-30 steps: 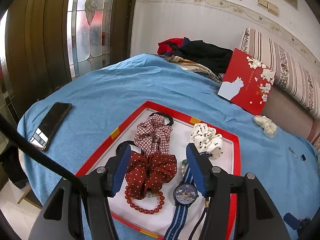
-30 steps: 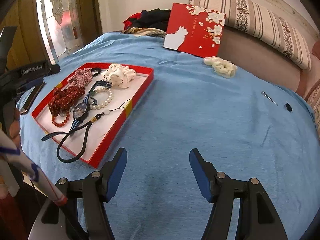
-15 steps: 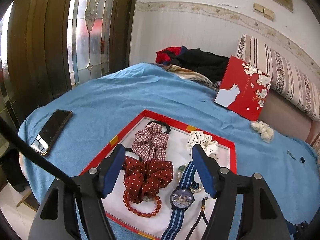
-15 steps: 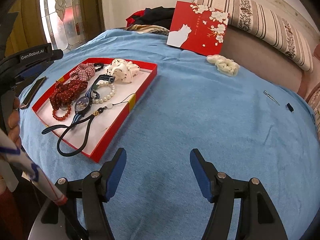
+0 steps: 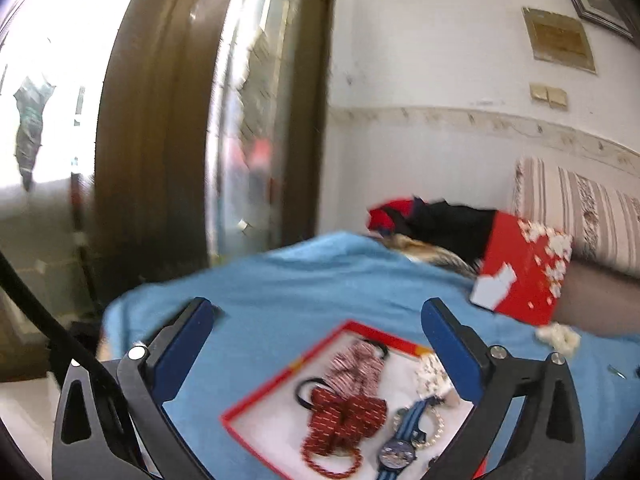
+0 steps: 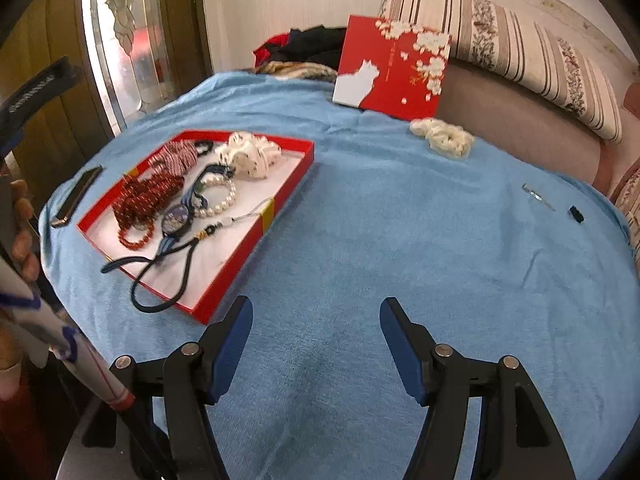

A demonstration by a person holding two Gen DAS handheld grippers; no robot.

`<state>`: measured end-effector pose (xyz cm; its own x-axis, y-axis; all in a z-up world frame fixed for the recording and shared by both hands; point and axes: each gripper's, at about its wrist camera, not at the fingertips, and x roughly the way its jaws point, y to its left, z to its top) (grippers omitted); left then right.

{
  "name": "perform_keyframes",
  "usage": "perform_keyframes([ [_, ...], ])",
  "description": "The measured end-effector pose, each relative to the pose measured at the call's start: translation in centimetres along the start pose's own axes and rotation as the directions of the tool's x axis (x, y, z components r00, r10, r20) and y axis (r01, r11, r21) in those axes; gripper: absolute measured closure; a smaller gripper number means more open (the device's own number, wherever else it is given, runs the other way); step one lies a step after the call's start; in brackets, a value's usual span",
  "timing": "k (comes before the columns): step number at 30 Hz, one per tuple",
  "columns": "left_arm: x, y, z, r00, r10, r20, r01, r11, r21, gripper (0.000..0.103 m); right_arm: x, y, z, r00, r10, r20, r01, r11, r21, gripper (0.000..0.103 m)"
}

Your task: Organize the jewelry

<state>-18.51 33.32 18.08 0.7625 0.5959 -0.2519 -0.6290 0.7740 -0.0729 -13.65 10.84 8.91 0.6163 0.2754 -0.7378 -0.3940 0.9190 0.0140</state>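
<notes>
Red tray (image 6: 244,264) sits on the blue blanket (image 6: 400,240), left side of the bed, holding the jewelry. Inside it: a dark red dotted scrunchie (image 5: 348,416), a plaid scrunchie (image 5: 356,368) at the far end, a white dotted scrunchie (image 6: 252,156), a red bead bracelet (image 6: 136,236), a pearl bracelet (image 6: 220,204), a blue-strap watch (image 5: 398,450) and a black cord loop (image 6: 160,292) hanging over the near edge. Left gripper (image 5: 316,320) is above the tray, jaws opening and spread wide, nothing between the pads; the tray and its pieces lie below and just beyond the fingers, framed between them, not touched. That view is blurred. Right gripper (image 6: 316,320) hovers over bare blanket, jaws apart and empty, with the tray off to its left and farther away, well clear of the fingertips. A cream scrunchie (image 6: 442,136) lies loose on the blanket to the far right, near the red box lid (image 6: 392,68) leaning against the striped cushion (image 6: 520,40). A phone (image 6: 76,196) lies left of the tray. A small metal clip (image 6: 538,196) and a tiny black piece (image 6: 576,214) sit far right.
</notes>
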Motion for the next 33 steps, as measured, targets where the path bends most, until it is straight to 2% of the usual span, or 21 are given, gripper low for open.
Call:
perform_keyframes([
  [5, -5.1, 0.1, 2.1, 0.998, 0.054, 0.041, -0.057, 0.995, 0.079, 0.000, -2.3, -0.8, -0.1, 0.998, 0.010, 0.058, -0.010, 1.000, 0.006, 0.030],
  [8, -7.7, -0.1, 3.3, 1.000, -0.004, 0.024, 0.002, 0.995, 0.102, 0.000, -3.2, -1.4, -0.4, 0.996, 0.034, 0.076, -0.037, 0.999, 0.029, 0.030],
  [11, -8.7, -0.5, 3.4, 0.994, -0.071, -0.080, 0.080, 0.991, 0.109, 0.000, -4.2, -1.8, -0.6, 0.995, 0.051, 0.087, -0.055, 0.998, 0.038, 0.030],
  [14, -8.9, -0.8, 2.0, 0.972, -0.090, -0.215, 0.113, 0.989, 0.097, 0.000, -5.2, -1.9, -0.9, 0.994, 0.054, 0.100, -0.055, 0.998, 0.016, 0.030],
  [17, -9.0, -1.1, 0.1, 0.949, -0.102, -0.299, 0.133, 0.987, 0.086, 0.000, -5.9, -2.0, -1.3, 0.993, 0.046, 0.109, -0.045, 0.999, -0.012, 0.028],
  [21, -8.4, -2.1, -2.8, 0.899, -0.121, -0.421, 0.168, 0.983, 0.077, 0.000, -6.3, -1.7, -1.8, 0.994, 0.042, 0.098, -0.037, 0.997, -0.061, 0.028],
  [22, -8.4, -2.4, -3.3, 0.893, -0.120, -0.434, 0.172, 0.982, 0.081, 0.000, -6.3, -1.6, -1.9, 0.994, 0.042, 0.096, -0.036, 0.997, -0.070, 0.028],
  [33, -7.2, -3.1, -4.8, 0.877, -0.097, -0.471, 0.164, 0.981, 0.103, 0.000, -5.3, -0.9, -1.4, 0.997, 0.045, 0.064, -0.039, 0.995, -0.096, 0.028],
])
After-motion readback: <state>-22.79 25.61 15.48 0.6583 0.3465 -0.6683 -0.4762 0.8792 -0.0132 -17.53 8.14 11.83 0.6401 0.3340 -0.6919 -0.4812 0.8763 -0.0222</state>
